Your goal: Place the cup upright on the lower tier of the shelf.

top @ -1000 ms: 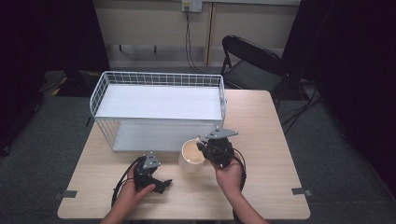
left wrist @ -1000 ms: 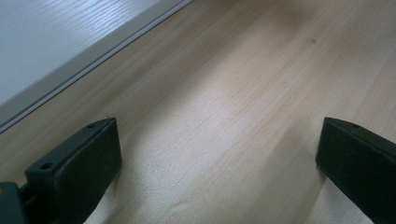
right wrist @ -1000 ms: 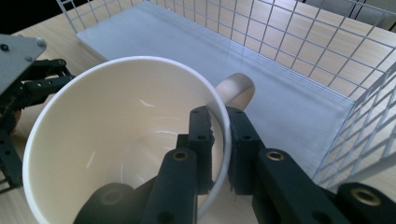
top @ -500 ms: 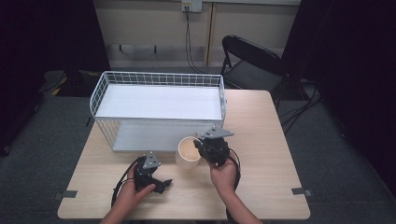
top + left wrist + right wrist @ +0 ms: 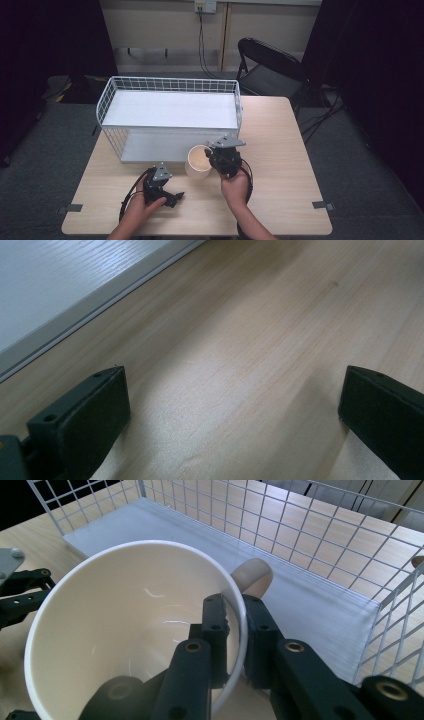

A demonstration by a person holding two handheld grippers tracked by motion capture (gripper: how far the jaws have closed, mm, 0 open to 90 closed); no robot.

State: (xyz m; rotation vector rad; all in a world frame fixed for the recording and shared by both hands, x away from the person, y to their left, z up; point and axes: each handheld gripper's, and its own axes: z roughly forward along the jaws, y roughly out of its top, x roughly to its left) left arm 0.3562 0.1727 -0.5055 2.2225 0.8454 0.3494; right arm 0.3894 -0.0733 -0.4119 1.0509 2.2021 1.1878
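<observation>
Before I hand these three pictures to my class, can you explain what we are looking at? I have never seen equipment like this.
There is no robot here: a person sits at a wooden table and holds hand-operated tongs in each hand. The high view looks down from above the person. The other two pictures come from small cameras riding on the tongs, looking along their black jaws. On the table stands a white wire basket with shelves. In front of it is a cream mug. The right tongs are shut on the mug's rim, one jaw inside and one outside, next to its handle. The left tongs are open with nothing between them, low over bare wood.
</observation>
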